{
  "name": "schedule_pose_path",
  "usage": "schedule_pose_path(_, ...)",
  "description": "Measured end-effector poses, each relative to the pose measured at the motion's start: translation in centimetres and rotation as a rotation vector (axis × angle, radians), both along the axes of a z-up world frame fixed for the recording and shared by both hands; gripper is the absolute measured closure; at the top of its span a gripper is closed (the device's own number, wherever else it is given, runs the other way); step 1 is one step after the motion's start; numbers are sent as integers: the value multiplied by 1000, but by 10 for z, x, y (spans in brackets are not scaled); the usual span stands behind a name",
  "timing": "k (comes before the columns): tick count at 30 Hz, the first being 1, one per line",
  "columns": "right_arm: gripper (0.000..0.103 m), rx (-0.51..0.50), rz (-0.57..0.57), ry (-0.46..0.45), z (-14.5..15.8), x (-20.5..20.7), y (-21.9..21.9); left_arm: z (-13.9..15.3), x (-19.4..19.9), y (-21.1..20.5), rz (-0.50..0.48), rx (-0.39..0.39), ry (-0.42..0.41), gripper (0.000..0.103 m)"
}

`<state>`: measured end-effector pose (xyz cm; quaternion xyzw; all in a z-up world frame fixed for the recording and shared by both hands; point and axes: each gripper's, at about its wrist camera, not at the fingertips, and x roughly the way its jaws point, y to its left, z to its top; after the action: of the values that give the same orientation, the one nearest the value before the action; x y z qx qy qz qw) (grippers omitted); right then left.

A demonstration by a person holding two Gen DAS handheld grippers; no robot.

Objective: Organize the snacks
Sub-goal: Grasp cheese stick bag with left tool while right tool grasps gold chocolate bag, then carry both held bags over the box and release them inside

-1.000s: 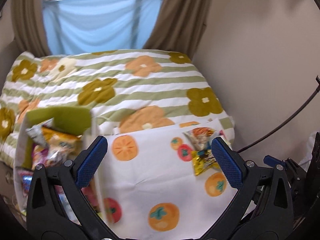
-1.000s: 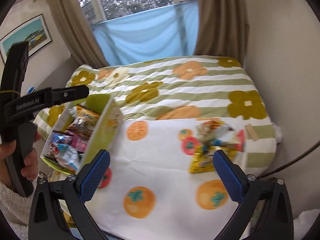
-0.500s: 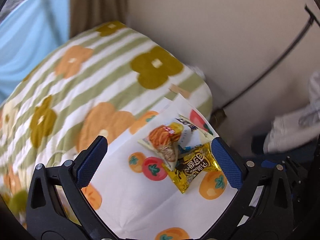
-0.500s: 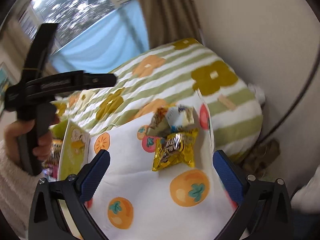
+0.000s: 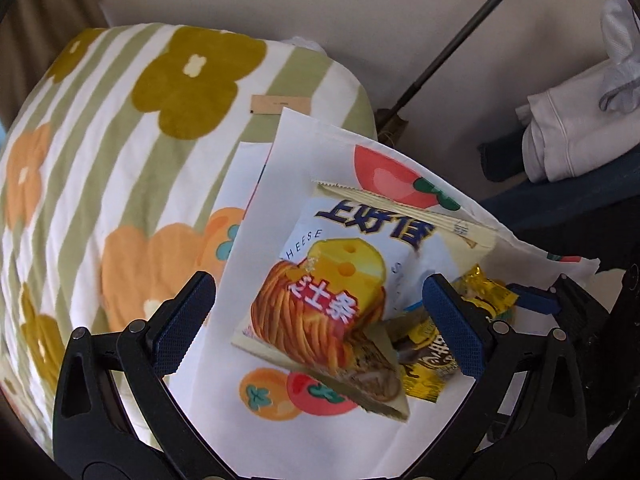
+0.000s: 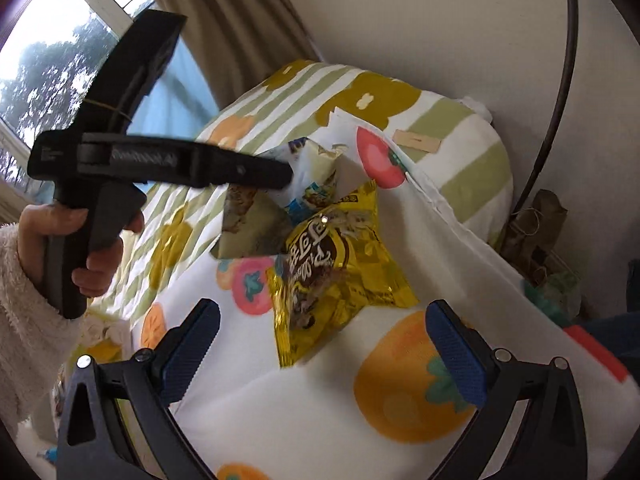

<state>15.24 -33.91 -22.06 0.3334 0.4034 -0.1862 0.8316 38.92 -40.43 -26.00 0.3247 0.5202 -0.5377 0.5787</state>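
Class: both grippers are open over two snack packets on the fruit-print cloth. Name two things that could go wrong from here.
1. The cheese snack bag overlaps the yellow packet, so the left gripper may drag both.
2. The packets lie near the edge of the fruit-print cloth; a nudge from the right gripper could push them off.

A plain beige wall (image 6: 420, 20) backs the bed (image 5: 120, 140); brown curtains (image 6: 224, 32) frame a daylit window (image 6: 48, 60).

My left gripper's right finger (image 5: 454, 326) covers part of the yellow packet (image 5: 430, 364), which the cheese snack bag (image 5: 340, 288) between my jaws also overlaps. Beyond my right jaws, the left gripper (image 6: 256, 172) hides that bag's front, and I can't read the yellow packet's blurred print.
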Motion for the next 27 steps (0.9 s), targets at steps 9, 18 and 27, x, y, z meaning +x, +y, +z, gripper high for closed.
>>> schedule_pose_path(9, 8, -54, -74, 18, -25, 25, -5, -12, 1, -3, -46, -21, 124, 19)
schedule_pose_path(18, 38, -60, -50, 27, -33, 28, -6, -4, -12, -2, -46, -45, 81, 39)
schedule_pose_path(27, 45, -35, 8, 30, -29, 20, -9, 14, -6, 16, 98, -49, 40, 40)
